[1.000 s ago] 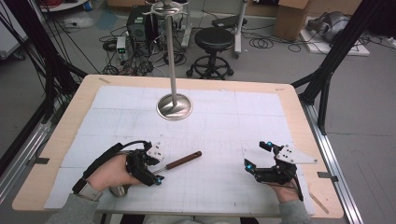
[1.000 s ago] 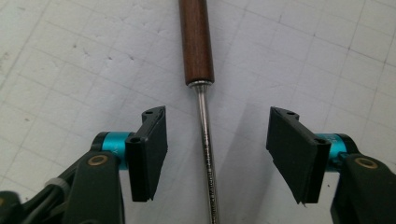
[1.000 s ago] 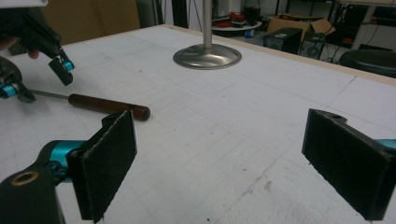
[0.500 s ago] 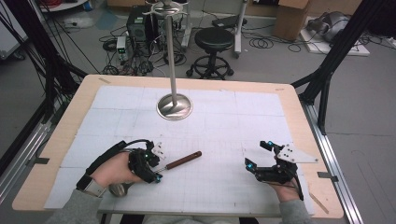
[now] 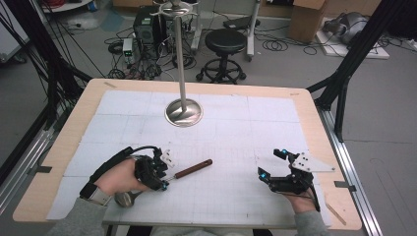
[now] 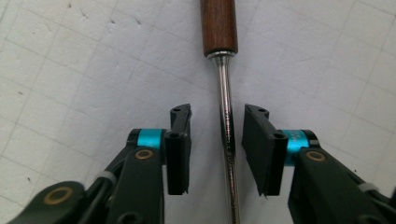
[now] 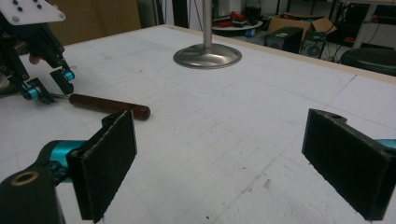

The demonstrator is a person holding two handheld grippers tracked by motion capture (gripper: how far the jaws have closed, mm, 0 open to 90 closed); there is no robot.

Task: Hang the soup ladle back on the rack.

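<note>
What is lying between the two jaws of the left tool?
Between the jaws of the left tool lies the ladle's metal shank, not yet pinched; the jaws have just been closing. Its bowl end is cut off.

A tall metal stand (image 5: pixel 183 110) rises on a round, shiny base at the far middle of the table (image 5: pixel 314 123); a white gridded mat (image 5: pixel 231 142) covers most of the wooden top; beyond the far edge a black stool (image 5: pixel 224 44) stands on the grey floor, with tangled cables (image 5: pixel 123 49) beside it and cardboard boxes (image 5: pixel 304 22) farther back.
</note>
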